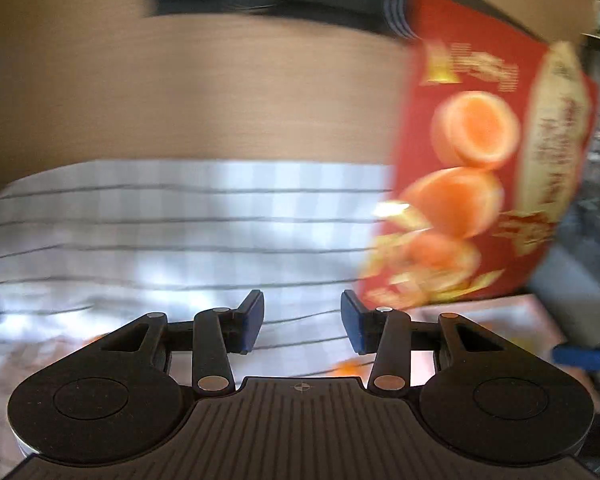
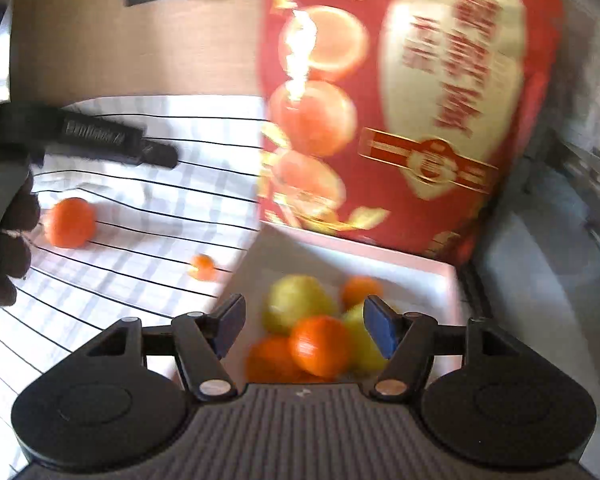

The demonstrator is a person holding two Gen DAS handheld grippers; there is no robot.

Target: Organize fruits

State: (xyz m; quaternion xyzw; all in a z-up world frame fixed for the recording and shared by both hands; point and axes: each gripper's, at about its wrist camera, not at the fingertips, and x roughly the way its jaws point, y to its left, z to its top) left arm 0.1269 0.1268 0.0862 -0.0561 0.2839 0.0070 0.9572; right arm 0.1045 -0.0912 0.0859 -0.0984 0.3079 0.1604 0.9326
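R gripper (image 2: 304, 330) is hovering open, empty, over box (image 2: 428, 266) w/ oranges (image 2: 320, 346) & pears (image 2: 296, 304); L gripper (image 1: 302, 322) is gaping partway, empty, over striped cloth (image 1: 180, 232); two oranges (image 2: 70, 222) are lying loose there.

Glossy printed lid (image 2: 400, 100), checked cloth (image 2: 140, 240), woodgrain tabletop (image 2: 120, 48).

I can't read the blurred lettering on the red box lid (image 2: 400, 112), and my fingers (image 2: 380, 330) hide some boxed fruit (image 2: 320, 344) (count uncertain).
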